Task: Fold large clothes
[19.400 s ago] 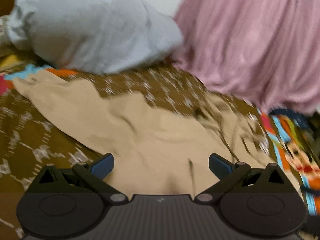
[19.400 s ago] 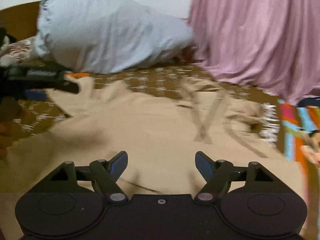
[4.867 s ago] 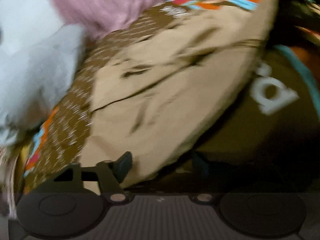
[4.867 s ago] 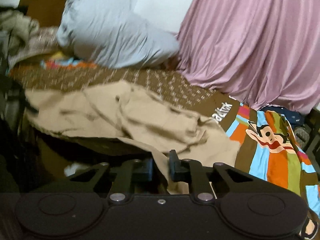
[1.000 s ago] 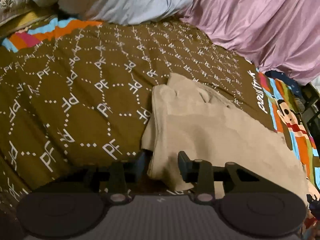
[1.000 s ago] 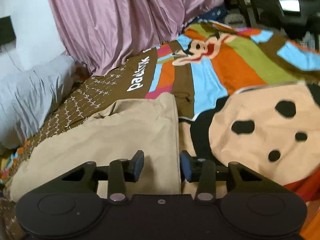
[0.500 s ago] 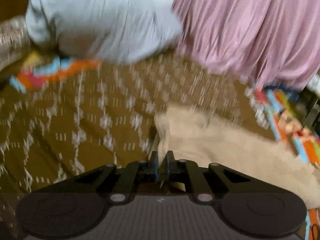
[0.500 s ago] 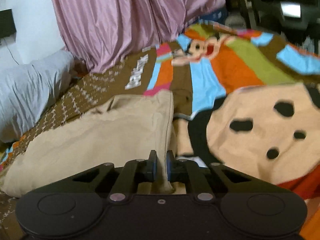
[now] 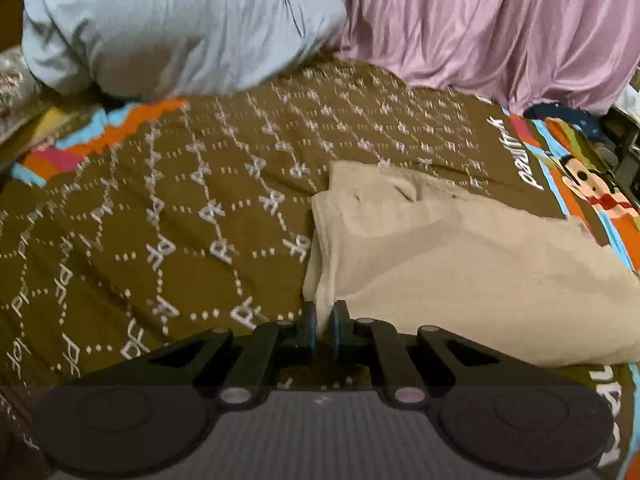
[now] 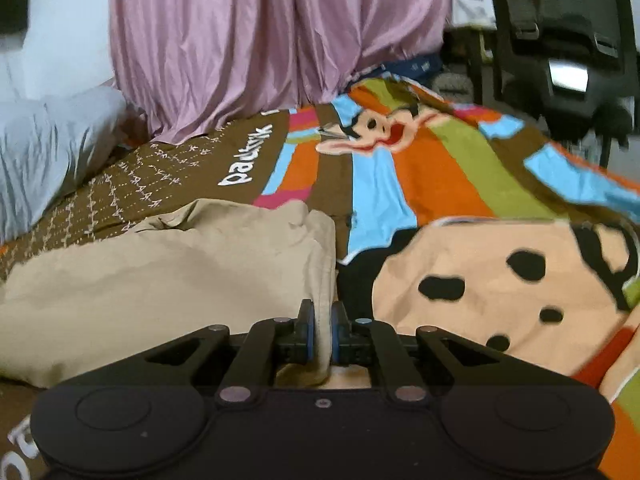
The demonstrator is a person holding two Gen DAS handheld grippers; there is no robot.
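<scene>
Since a second ago both pairs of tongs have gone from standing open astride the cloth's near corners to pinched tight on them; the cloth itself lies much as it did. Left gripper (image 9: 325, 322): jaws nearly together, a thin edge of the beige garment (image 9: 452, 264) caught between the pads at its near left corner. Right gripper (image 10: 322, 330): same state, jaws clamped on a fold of the garment's (image 10: 168, 276) near right corner, cloth bulging out just below the pads. From the left tongs the garment runs ahead and off to the right, already folded into a long band; from the right tongs it runs ahead and to the left. It rests on the brown patterned bedspread (image 9: 160, 216), whose striped cartoon part (image 10: 420, 176) lies right of the right tongs. Farther out: grey pillow (image 9: 176, 28) ahead-left of the left tongs, pink curtain (image 10: 256, 40) beyond both. Step in hand, by my reading: lift the near edge and carry it over to the far edge for the next fold. To do it well, raise both corners together and level, keep the edge taut between the tongs so the layers do not slip apart, lay it corner onto corner, and release only once the cloth rests flat. The left grip looks shallow, so it may slip under a sharp pull.
</scene>
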